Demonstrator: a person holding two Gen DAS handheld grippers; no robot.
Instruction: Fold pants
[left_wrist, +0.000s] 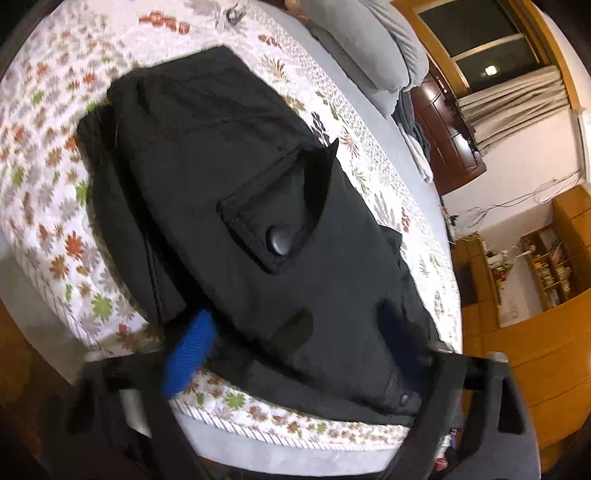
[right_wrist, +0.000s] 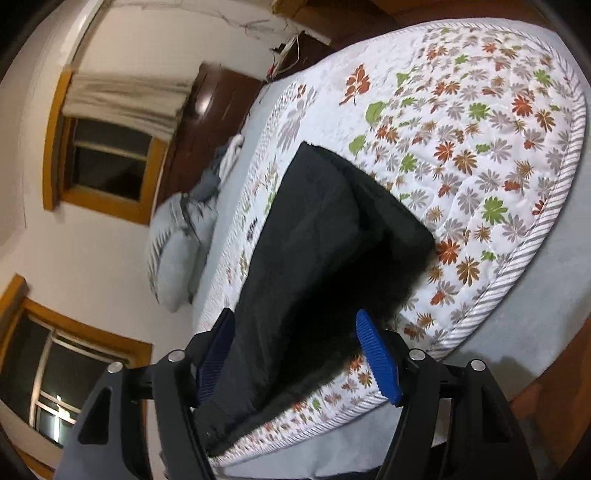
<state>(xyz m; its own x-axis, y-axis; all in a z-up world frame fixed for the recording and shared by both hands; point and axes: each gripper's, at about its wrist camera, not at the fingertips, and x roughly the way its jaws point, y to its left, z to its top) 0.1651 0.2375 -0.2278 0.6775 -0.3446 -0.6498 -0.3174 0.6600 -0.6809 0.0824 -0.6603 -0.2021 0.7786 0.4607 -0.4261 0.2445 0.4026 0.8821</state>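
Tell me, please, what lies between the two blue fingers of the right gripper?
In the right wrist view, the black pants lie between the right gripper's blue fingers, over the floral quilt.

Both grippers have black frames with silver screws (right_wrist: 417, 355) and ribbed blue fingers (right_wrist: 376, 358)
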